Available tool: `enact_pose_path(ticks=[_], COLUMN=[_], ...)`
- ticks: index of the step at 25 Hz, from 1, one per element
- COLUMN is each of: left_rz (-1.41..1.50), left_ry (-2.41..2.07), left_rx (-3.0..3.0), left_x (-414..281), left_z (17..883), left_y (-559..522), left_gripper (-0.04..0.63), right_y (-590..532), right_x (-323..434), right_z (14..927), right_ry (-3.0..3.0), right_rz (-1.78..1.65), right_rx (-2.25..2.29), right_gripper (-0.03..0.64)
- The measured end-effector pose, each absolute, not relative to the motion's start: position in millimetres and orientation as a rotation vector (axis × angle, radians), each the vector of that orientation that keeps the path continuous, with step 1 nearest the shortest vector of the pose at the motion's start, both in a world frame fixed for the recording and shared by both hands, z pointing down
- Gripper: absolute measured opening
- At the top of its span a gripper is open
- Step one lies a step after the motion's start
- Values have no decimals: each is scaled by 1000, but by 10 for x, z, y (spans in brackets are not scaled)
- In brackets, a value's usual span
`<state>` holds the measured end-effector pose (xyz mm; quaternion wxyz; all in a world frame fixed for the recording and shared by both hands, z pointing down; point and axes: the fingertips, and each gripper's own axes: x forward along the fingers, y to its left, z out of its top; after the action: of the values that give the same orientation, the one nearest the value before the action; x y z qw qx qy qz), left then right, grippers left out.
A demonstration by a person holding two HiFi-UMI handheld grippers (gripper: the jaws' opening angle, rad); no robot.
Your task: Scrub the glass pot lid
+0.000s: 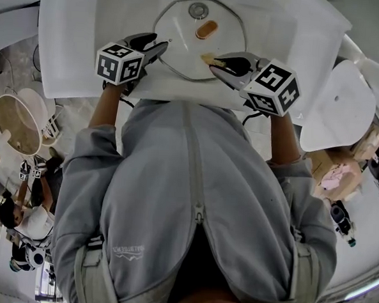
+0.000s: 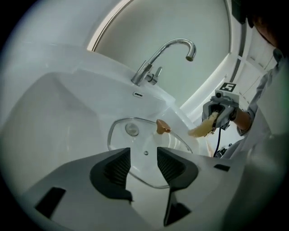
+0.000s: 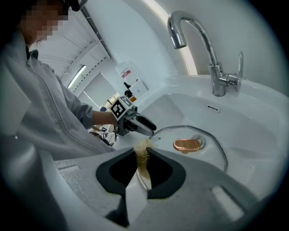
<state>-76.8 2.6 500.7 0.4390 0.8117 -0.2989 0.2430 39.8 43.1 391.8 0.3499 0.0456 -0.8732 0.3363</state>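
The glass pot lid (image 1: pixel 184 32) lies flat in the white sink basin (image 1: pixel 121 9), its copper-coloured handle (image 1: pixel 206 29) on top. My left gripper (image 1: pixel 163 45) hovers at the lid's left rim, open, with nothing between its pads (image 2: pixel 118 168); the lid (image 2: pixel 135 140) shows beyond them. My right gripper (image 1: pixel 212 61) is at the lid's near right rim, shut on a yellowish fibrous scrubber (image 3: pixel 143 155). The scrubber (image 1: pixel 208 58) pokes out over the glass. In the right gripper view the lid (image 3: pixel 207 155) and its handle (image 3: pixel 187 145) lie just past the jaws.
A chrome faucet (image 2: pixel 167 56) stands at the back of the sink, with the drain (image 1: pixel 198 10) under the lid. A white rounded object (image 1: pixel 339 105) sits right of the sink and a round basket (image 1: pixel 15 124) on the floor at left.
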Motion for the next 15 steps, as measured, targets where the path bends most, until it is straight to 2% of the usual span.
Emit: enact_pose_path(ticks=[6,15], left_rz=[639,608], left_ry=[-792,-577], left_rx=[1886,1650], left_x=[-946,-871], left_z=[5235,5479], left_y=[108,383], left_gripper=[204,201], right_y=[204,-144], right_x=[33,-682], right_z=[3961,4221], right_ry=[-2278,-2302], right_rz=[743,418], right_rx=[61,8], right_gripper=[52,52])
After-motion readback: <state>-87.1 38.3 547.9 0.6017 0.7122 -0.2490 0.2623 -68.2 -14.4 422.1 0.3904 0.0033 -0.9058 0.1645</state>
